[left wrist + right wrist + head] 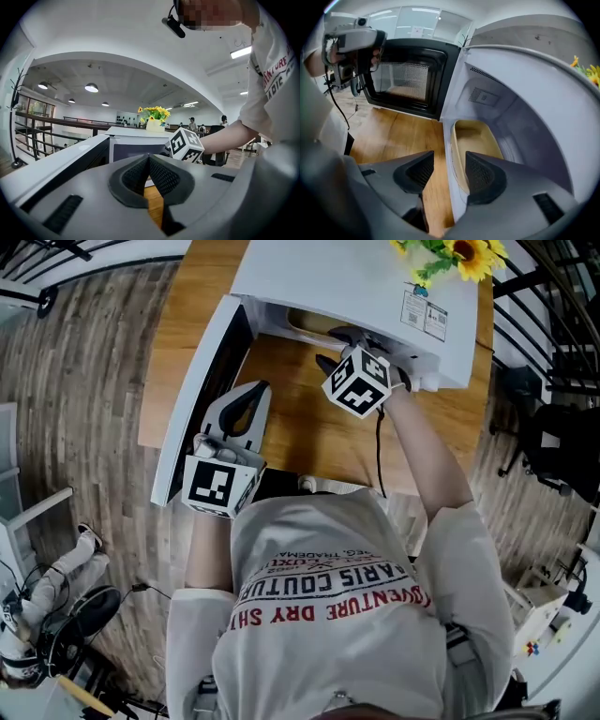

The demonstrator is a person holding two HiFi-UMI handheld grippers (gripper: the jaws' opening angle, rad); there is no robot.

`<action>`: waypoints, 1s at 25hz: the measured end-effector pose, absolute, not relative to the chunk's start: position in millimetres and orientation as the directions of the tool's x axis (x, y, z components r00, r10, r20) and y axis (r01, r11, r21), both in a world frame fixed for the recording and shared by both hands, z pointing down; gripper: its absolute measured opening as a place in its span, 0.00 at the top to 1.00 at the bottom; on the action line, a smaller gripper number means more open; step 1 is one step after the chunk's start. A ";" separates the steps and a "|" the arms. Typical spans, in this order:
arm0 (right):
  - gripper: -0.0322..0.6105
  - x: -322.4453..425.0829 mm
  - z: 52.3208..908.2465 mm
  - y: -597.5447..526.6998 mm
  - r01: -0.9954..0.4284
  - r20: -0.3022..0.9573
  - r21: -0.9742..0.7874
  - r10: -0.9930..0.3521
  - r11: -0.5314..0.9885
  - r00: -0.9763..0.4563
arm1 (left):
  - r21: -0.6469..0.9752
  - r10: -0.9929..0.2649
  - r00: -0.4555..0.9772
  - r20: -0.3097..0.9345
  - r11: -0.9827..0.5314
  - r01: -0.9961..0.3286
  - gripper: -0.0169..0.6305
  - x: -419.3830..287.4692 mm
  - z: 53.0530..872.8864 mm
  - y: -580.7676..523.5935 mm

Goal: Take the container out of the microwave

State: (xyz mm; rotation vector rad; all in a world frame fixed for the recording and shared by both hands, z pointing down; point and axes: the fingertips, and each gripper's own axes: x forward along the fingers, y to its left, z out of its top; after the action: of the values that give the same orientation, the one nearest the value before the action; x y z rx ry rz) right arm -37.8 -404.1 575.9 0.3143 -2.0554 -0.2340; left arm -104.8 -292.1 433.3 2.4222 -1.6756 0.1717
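A white microwave [356, 287] stands on a wooden table [309, 442] with its door [192, 390] swung open to the left. A tan, shallow container [480, 140] lies inside the cavity, and a strip of it [309, 322] shows in the head view. My right gripper [446, 161] is open at the mouth of the cavity. Its right pad [483, 176] hangs over the container and its left pad [415, 171] stays outside, with the near rim in the gap, untouched. My left gripper [149, 159] is shut and empty, beside the door [61, 161].
A pot of sunflowers [459, 254] sits on top of the microwave. A black cable [380, 446] runs across the table below the right gripper [339, 348]. The left gripper [251, 399] hovers over the table's left part. Wooden floor surrounds the table.
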 end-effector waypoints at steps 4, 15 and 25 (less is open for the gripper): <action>0.63 -47.3 587.9 -416.7 -0.067 0.858 0.305 -0.304 0.950 -0.414 | 0.097 -0.909 0.361 0.208 -0.348 -0.932 0.95 -104.6 436.7 -293.7; 0.88 -51.4 610.0 -428.4 0.077 0.900 0.336 -0.296 0.939 -0.319 | 0.110 -0.905 0.369 0.214 -0.353 -0.929 0.95 -108.0 441.4 -290.9; 0.89 -46.4 589.9 -401.0 0.042 0.878 0.338 -0.299 0.940 -0.374 | 0.093 -0.901 0.379 0.210 -0.368 -0.925 0.95 -102.9 434.7 -275.2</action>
State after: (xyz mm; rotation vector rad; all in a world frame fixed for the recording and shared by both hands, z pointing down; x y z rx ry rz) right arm -46.4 -401.0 589.9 0.1865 -1.9252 -0.3636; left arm -102.9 -275.2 434.7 2.4413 -1.6391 0.1822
